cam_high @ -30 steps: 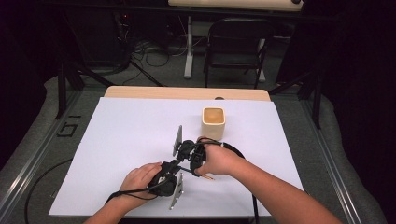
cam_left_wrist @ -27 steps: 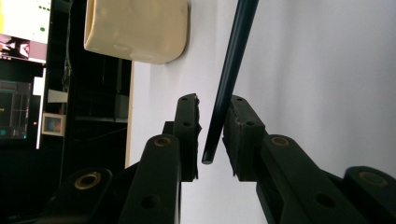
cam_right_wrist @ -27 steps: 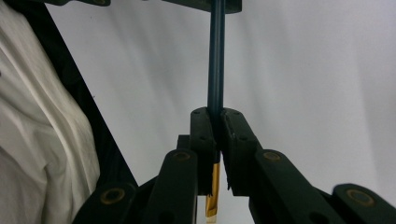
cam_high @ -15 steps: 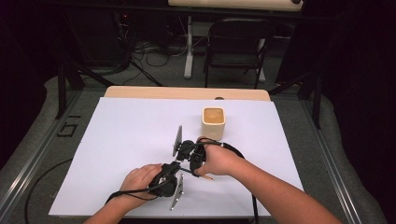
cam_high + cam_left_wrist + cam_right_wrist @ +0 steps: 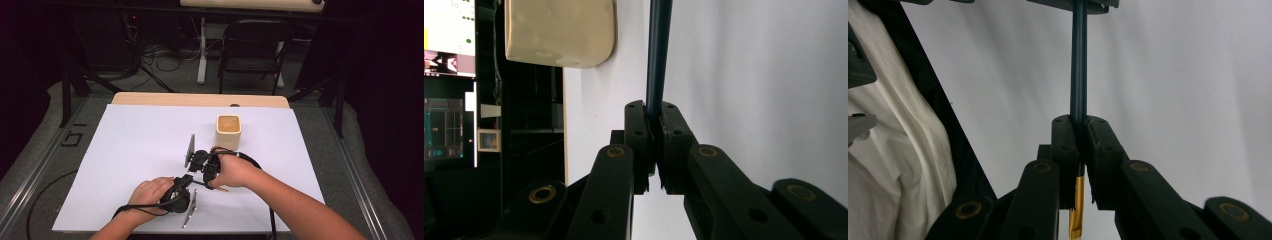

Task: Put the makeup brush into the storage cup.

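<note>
A thin pen with a dark blue shaft (image 5: 1078,65) and a gold end (image 5: 220,188) is held level just above the white table top (image 5: 140,140). My right gripper (image 5: 1079,120) is shut on the shaft, and the gold end sticks out behind its jaws. My left gripper (image 5: 653,107) has just been closing and its pads now pinch the other end of the same shaft (image 5: 656,60). In the high view the left gripper (image 5: 186,184) and the right gripper (image 5: 202,179) meet near the table's front middle, almost touching.
A cream square cup (image 5: 229,131) stands upright beyond the hands, right of centre; it also appears as the cream cup (image 5: 559,30) in the left gripper view. A folding chair (image 5: 255,45) and cables lie past the table's far edge. White cloth (image 5: 893,165) hangs at the left.
</note>
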### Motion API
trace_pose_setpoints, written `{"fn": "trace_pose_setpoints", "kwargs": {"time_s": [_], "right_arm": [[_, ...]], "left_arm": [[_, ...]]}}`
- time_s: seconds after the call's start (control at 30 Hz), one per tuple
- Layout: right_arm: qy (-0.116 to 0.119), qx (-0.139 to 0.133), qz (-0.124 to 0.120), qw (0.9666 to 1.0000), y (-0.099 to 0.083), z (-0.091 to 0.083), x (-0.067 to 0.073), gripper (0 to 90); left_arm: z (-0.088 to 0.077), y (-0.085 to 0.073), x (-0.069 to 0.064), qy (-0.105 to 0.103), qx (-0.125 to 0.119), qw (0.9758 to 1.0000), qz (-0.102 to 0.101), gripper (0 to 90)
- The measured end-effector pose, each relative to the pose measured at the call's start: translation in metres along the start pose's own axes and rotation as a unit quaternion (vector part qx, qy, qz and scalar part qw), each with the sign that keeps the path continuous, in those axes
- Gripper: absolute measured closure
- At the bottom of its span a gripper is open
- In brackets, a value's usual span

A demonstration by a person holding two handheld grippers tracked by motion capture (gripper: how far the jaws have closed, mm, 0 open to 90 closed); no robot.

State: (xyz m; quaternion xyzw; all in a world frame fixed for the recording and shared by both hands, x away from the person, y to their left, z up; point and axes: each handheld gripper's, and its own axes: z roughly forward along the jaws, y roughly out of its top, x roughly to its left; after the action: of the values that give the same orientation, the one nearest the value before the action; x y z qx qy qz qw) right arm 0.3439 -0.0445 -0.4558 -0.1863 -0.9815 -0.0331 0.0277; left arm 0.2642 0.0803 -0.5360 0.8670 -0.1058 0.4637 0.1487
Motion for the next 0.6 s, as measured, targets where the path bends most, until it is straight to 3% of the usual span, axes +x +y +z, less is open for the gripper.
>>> {"fn": "trace_pose_setpoints", "kwargs": {"time_s": [0.37, 0.6], "right_arm": [[-0.002, -0.002, -0.002, 1.0, 0.0005, 0.0001, 0.0, 82.8], [0.0, -0.028, 0.003, 0.9996, -0.0057, -0.0059, -0.0039, 70.5]], "left_arm": [[0.0003, 0.0003, 0.0001, -0.003, 0.006, 1.0, -0.003, 85.5], [0.0013, -0.0049, 0.0028, -0.005, 0.013, 0.9996, -0.025, 85.5]]}}
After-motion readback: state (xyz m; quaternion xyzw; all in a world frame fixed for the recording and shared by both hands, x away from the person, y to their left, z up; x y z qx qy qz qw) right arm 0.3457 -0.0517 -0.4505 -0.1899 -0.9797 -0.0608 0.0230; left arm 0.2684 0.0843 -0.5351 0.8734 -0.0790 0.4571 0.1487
